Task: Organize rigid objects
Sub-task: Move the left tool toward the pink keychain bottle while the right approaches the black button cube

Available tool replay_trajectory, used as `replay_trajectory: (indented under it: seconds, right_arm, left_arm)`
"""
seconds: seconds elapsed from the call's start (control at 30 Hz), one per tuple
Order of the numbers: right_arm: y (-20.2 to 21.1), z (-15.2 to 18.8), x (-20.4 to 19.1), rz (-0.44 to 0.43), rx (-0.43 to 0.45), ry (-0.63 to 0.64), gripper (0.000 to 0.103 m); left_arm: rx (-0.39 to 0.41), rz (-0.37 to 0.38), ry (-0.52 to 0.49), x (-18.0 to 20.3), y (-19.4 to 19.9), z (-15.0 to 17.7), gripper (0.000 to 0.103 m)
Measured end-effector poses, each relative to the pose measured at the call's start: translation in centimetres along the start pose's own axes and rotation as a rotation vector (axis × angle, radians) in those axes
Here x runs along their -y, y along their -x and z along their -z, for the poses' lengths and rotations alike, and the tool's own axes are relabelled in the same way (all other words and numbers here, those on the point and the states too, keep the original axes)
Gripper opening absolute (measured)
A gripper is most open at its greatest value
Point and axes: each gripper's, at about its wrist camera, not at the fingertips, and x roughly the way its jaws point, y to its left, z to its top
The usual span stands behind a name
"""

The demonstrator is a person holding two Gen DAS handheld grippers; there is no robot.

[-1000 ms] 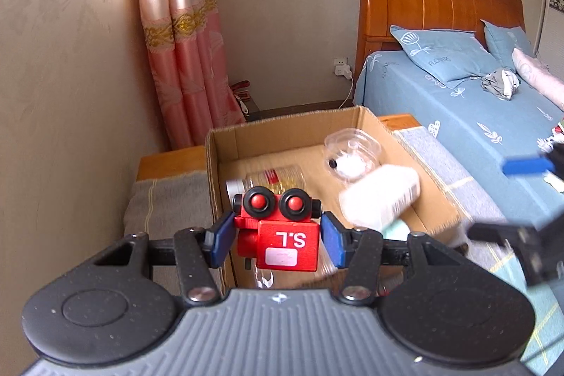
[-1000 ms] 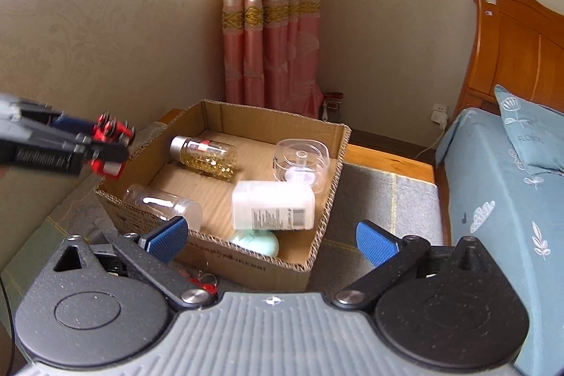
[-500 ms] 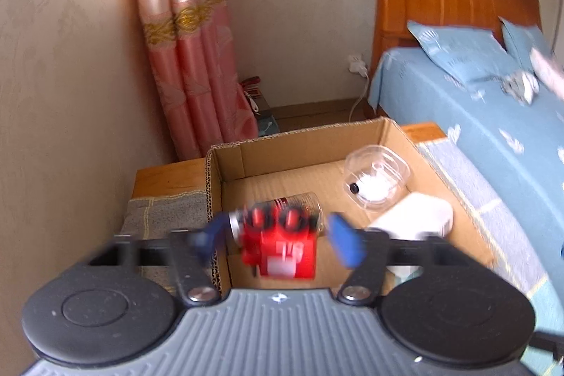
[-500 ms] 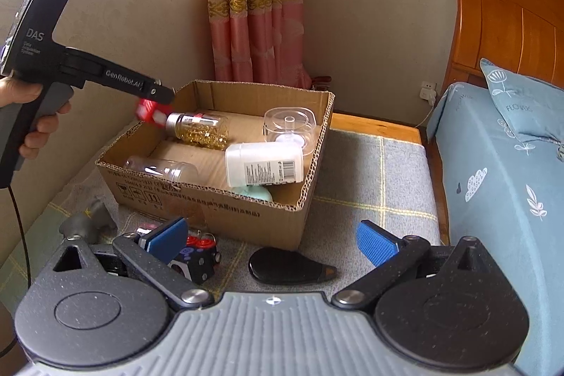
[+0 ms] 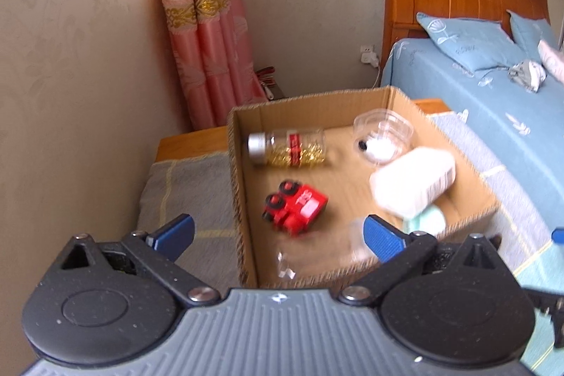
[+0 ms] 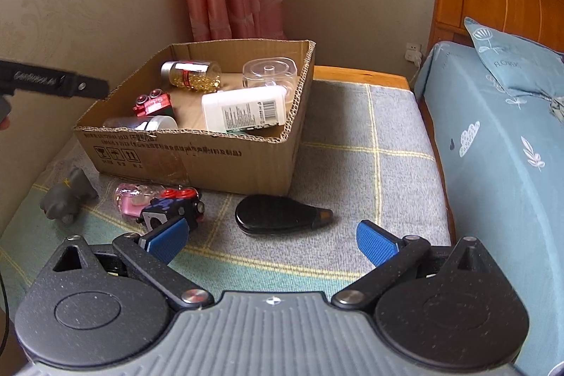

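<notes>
Corrugated cardboard box (image 6: 225,161), glossy red plastic toy (image 5: 294,208), woven blanket (image 6: 370,143).

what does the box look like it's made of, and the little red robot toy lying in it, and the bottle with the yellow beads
Box: corrugated cardboard, matte brown; fluted edges show along the rim.
Red robot toy: probably hard plastic, glossy red with black wheels.
Bottle: clear plastic or glass, can't tell which; see-through wall, silver metallic-looking cap.
</notes>
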Motion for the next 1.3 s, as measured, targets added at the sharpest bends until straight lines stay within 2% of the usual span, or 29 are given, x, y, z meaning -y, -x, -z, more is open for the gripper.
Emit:
replay_trajectory:
  seconds: [0.3,0.57,0.77,0.93,1.03,1.3]
  right_arm:
    - [0.0,0.6,0.0,-0.005,-0.002,-0.031,0.103]
    - [-0.7,0.5,-1.1,-0.013,0.001,-0.027,0.103]
    - [-1.5,-0.4,-2.2,-0.032,0.02,-0.002,0.103]
    - [-3.2,-1.8,-3.5,-0.049,0.036,0.023,0.103]
    - [-4.8,-1.9,-4.0,-0.035,0.016,0.03,0.103]
    - [-5.1,0.9,-2.7,-0.055,-0.052,-0.017,0.103]
  left_arm:
    - [0.005,-0.033,0.042,-0.5,1.9,3.3,0.102]
    - [-0.048,-0.054,0.124,-0.8,1.6,7.7,0.102]
    - [-0.088,-0.081,0.143,-0.6,1.1,10.4,0.102]
    - [-0.108,-0.093,0.153,-0.8,1.0,11.3,0.102]
    - [-0.1,-0.099,0.142,-0.7,1.3,11.3,0.102]
    - [-0.076,-0.088,0.131,-0.8,1.8,11.2,0.102]
